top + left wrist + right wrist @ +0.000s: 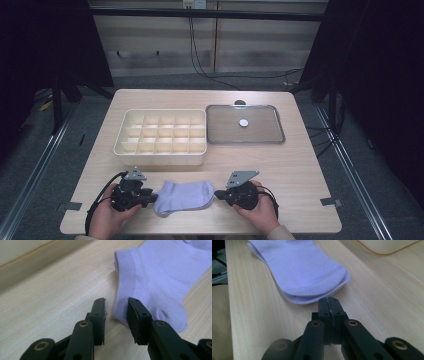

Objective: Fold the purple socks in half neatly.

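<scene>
Socks (184,196), a pale lilac pair laid one on the other, lie flat on the wooden table (295,165) in front of the cream divided box (161,132), near the table's front edge. The left gripper (150,196) sits at the cuff end of the socks, low over the table. In the left gripper view its jaws stand partly open with the ribbed cuff edge (119,300) just ahead of the gap; the pads do not press on the fabric, and nothing is held. The right gripper (218,194) lies at the toe end of the socks. In the right gripper view its jaws are pressed fully together, empty, with their tips right at the rounded toe (324,293); whether they touch the fabric cannot be told. Beside the divided box, on its right, rests a grey metal tray (220,135) with a small white disc (243,122) in it.
</scene>
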Action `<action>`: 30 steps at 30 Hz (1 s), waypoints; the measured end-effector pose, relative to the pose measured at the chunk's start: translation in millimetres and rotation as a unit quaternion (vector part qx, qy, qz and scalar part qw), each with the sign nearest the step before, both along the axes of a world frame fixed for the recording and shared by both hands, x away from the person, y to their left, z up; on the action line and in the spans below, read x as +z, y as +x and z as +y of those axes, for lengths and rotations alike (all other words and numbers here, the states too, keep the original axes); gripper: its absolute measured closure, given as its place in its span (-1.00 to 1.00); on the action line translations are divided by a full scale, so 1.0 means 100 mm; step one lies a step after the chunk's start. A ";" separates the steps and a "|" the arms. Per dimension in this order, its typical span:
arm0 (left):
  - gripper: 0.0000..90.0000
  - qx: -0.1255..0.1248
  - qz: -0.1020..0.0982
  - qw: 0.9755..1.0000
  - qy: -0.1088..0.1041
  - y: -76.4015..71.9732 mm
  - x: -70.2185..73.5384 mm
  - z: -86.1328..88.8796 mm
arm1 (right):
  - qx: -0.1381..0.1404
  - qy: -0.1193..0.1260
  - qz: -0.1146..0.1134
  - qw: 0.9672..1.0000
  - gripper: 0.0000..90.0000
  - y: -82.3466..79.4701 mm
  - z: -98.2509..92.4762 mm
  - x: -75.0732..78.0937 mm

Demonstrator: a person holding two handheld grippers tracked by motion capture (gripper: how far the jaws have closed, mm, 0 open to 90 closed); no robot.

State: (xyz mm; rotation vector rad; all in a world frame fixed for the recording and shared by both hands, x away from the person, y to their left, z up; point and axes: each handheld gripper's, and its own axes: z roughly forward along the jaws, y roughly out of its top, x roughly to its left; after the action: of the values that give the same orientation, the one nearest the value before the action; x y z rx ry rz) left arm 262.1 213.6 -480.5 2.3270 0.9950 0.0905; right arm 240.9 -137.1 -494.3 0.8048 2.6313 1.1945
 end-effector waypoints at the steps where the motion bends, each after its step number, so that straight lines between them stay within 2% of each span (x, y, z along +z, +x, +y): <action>1: 0.50 -0.001 0.005 1.000 0.001 0.00 0.00 0.00 | 0.000 0.000 0.000 1.000 0.99 0.00 0.00 0.00; 8: 0.76 -0.008 0.018 1.000 0.000 0.00 0.00 -0.04 | 0.004 -0.004 -0.001 1.000 0.99 0.00 0.00 -0.02; 9: 0.79 -0.011 0.025 1.000 0.003 0.00 0.00 -0.04 | 0.004 -0.004 0.000 1.000 0.99 0.00 0.01 -0.02; 13: 0.86 -0.011 0.030 0.999 0.011 0.00 0.02 -0.07 | 0.005 -0.006 0.001 1.000 0.99 0.00 0.03 -0.03; 18: 0.87 0.001 0.043 0.999 0.007 0.01 0.04 -0.06 | 0.008 -0.008 0.000 1.000 1.00 0.00 0.04 -0.04; 21: 0.88 0.005 0.048 0.999 -0.006 0.00 0.09 -0.06 | 0.012 -0.010 0.001 1.000 1.00 0.01 0.04 -0.04; 26: 0.88 -0.010 0.054 0.998 -0.017 -0.01 0.19 -0.08 | 0.009 -0.008 0.004 1.000 1.00 0.02 0.02 -0.05; 30: 0.88 -0.015 0.049 0.998 -0.019 -0.02 0.24 -0.09 | 0.014 -0.006 0.002 1.000 1.00 0.01 0.02 -0.04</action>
State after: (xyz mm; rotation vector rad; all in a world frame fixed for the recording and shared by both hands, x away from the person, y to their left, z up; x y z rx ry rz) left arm 260.1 204.2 -456.3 2.3301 0.9995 -0.0550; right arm 242.4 -135.1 -497.9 0.7718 2.6597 1.1829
